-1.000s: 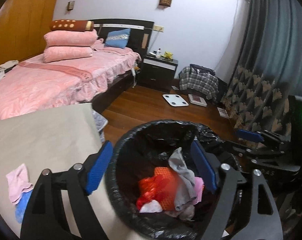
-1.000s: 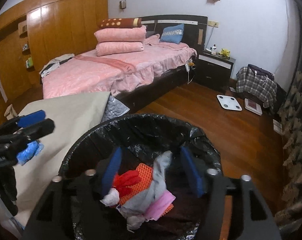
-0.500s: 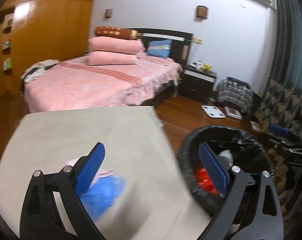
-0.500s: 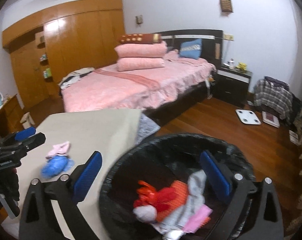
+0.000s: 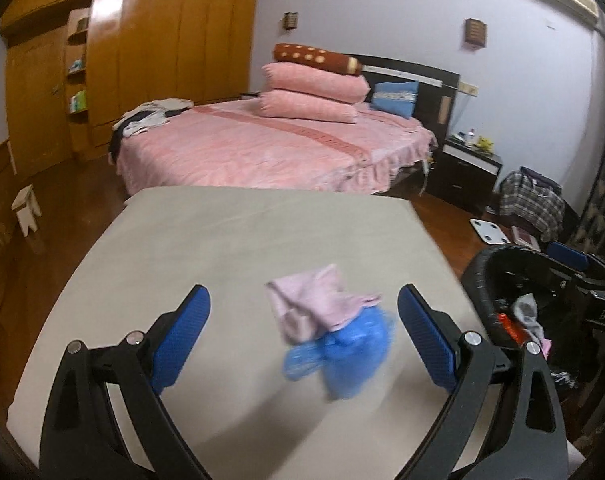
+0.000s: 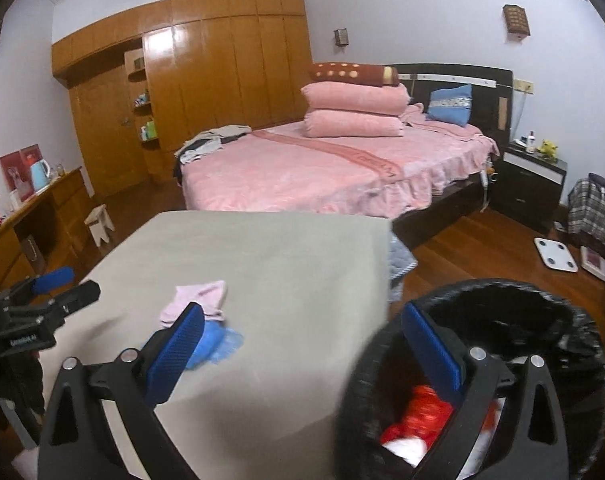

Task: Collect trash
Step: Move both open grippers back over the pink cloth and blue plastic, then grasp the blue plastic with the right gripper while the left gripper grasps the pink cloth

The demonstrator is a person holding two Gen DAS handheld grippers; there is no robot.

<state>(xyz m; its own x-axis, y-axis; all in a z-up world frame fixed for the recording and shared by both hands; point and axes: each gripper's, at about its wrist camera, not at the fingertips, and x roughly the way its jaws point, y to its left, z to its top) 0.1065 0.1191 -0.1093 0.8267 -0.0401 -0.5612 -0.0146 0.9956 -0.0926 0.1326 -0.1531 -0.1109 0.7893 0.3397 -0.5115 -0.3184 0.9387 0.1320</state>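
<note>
A pink cloth scrap point(image 5: 314, 304) lies on a crumpled blue plastic piece point(image 5: 350, 348) on the beige table point(image 5: 230, 240). My left gripper point(image 5: 302, 332) is open and empty, its jaws spread on either side of the two pieces, above the table. The black-lined trash bin point(image 6: 514, 320) stands right of the table, with red, white and grey trash inside. My right gripper point(image 6: 302, 344) is open and empty, over the gap between table and bin. The pink scrap point(image 6: 198, 300) and the blue piece point(image 6: 218, 344) lie by its left finger.
A pink bed point(image 5: 270, 148) with stacked pillows stands behind the table. A nightstand point(image 6: 530, 180), a white scale point(image 6: 554, 254) and a plaid bag point(image 6: 594, 212) are on the wooden floor at right. A desk point(image 6: 30, 216) and small stool point(image 6: 100, 222) stand at left.
Both grippers swung left, away from over the bin toward the table. The left gripper now frames the pink and blue pieces; the right gripper's jaws opened wider.
</note>
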